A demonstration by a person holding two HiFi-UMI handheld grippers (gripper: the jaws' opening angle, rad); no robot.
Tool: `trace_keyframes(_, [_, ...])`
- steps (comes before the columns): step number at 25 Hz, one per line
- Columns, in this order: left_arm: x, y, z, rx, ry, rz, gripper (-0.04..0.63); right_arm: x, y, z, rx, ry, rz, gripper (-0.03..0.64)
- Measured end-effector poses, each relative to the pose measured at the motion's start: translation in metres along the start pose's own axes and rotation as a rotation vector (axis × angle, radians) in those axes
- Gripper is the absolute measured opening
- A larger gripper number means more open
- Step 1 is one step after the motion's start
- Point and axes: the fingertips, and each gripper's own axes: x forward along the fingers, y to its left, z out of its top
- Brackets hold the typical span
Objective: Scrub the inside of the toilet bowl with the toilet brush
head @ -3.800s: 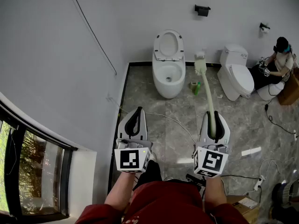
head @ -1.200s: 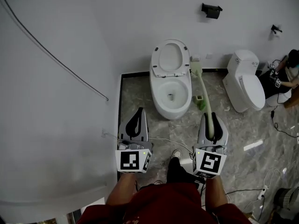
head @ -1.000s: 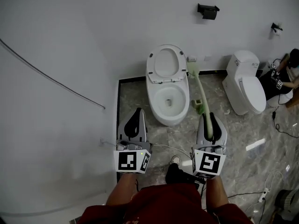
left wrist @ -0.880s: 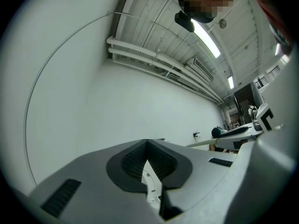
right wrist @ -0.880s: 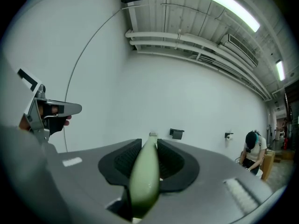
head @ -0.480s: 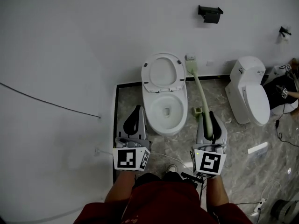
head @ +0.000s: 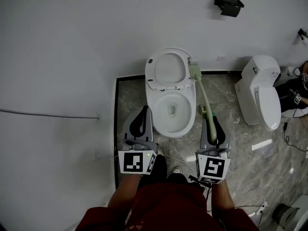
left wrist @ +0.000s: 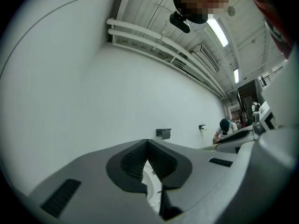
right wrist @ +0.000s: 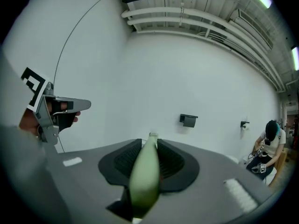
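Right gripper [head: 212, 121] jaws clamped on the green toilet brush [head: 204, 96] handle, bristle head far beyond the jaw tips, open toilet bowl [head: 186, 121] ahead and left of them, left gripper [head: 143, 110] jaws closed on nothing

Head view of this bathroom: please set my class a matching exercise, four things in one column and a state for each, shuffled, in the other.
Things:
1. toilet brush
2. left gripper
3. near toilet's seat
4. far toilet's lid

States:
a. down, closed
b. raised
c. held in the right gripper
d. jaws together, nothing between them

Pairs: 1-c, 2-d, 3-b, 4-a
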Motion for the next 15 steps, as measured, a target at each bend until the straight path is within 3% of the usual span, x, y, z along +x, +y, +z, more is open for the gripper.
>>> trace_keyframes(8, [0.056,0.058,-0.064,-0.027,0.06,-0.044,0.005,0.081,0.043,-0.038,-0.006,0.13,0.021,0.114])
trace_keyframes(15, [0.086,0.089,-0.14,-0.067,0.11,-0.084,0.005,0.131,0.077,-0.111,-0.009,0.275,0.062,0.114])
